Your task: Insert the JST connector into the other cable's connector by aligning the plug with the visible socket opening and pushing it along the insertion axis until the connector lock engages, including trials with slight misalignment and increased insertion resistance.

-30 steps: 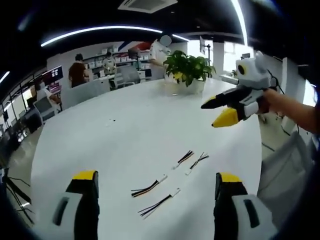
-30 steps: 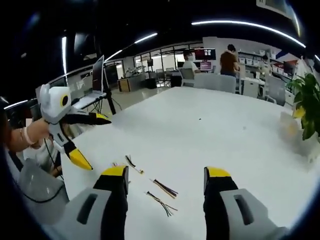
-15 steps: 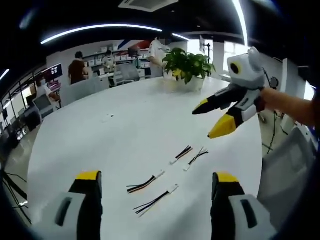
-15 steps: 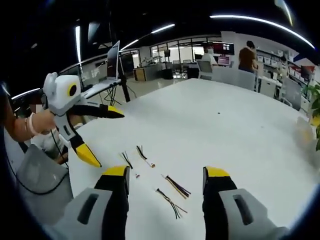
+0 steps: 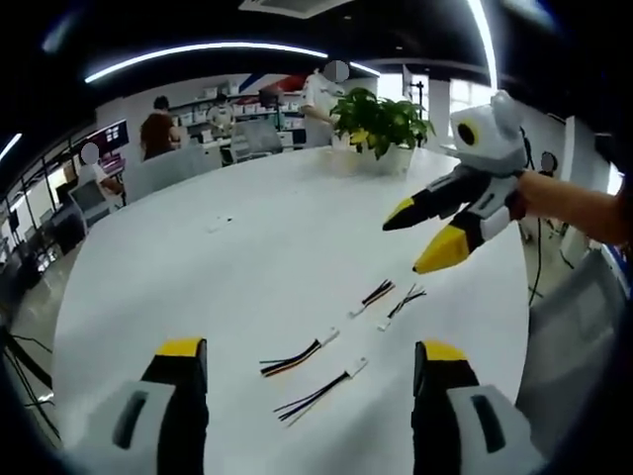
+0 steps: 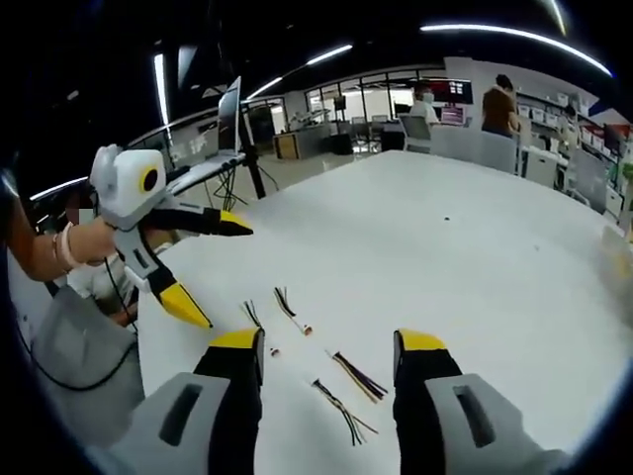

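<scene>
Both of my grippers are spread wide and hold nothing. In the left gripper view my left gripper [image 5: 307, 361] hovers above the white table [image 5: 247, 257], and four short cables lie between its jaws: nearest, a dark-wired cable [image 5: 318, 394] and an orange-and-black cable [image 5: 297, 357], each with a white connector at its right end; farther off, two shorter cables [image 5: 388, 299] side by side. My right gripper [image 5: 420, 237] shows at the right of that view, over the table's right edge beyond the cables. In the right gripper view my right gripper [image 6: 326, 346] frames the same cables. Compared with a second ago, my right gripper has dropped nearer the cables; they lie unmoved.
</scene>
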`<state>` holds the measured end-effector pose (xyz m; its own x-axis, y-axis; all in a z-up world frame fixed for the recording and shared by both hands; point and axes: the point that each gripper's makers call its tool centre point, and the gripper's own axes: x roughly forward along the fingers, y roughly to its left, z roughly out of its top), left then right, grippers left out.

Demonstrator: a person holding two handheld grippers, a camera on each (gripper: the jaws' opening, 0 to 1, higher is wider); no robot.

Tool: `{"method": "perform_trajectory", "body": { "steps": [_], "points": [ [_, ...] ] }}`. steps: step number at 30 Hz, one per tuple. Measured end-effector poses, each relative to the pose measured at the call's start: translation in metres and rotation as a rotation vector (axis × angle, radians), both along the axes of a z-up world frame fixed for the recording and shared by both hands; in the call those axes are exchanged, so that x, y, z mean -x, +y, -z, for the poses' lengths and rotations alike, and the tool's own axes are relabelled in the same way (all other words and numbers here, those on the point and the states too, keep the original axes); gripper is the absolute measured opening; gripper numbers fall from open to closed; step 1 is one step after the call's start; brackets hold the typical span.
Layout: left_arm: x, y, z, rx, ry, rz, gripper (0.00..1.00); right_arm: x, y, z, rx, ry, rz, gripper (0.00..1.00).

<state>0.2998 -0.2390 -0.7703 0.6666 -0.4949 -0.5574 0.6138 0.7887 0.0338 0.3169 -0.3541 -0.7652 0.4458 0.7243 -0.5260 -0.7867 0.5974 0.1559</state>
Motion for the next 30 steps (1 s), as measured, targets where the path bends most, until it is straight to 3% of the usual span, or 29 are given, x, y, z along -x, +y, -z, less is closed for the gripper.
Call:
{"method": "perform_trajectory", "body": {
  "steps": [2, 6, 12, 18, 30],
  "points": [
    [0.0, -0.003, 0.001, 0.016, 0.003, 0.021, 0.73, -0.002, 0.001, 0.0, -0.003, -0.009, -0.013, 0.45],
    [-0.003, -0.006, 0.004, 0.01, -0.003, 0.035, 0.69, -0.007, 0.005, 0.001, -0.012, -0.012, -0.028, 0.42],
    [-0.006, -0.009, 0.008, -0.037, -0.02, 0.062, 0.68, -0.011, 0.01, 0.004, -0.009, -0.018, -0.036, 0.41],
    [-0.011, -0.009, 0.013, 0.011, -0.004, 0.054, 0.66, -0.006, 0.012, 0.013, 0.023, -0.02, -0.065, 0.39],
    [-0.018, -0.006, 0.029, 0.025, 0.018, 0.073, 0.6, -0.008, 0.012, 0.027, 0.035, -0.014, -0.089, 0.34]
  ]
}}
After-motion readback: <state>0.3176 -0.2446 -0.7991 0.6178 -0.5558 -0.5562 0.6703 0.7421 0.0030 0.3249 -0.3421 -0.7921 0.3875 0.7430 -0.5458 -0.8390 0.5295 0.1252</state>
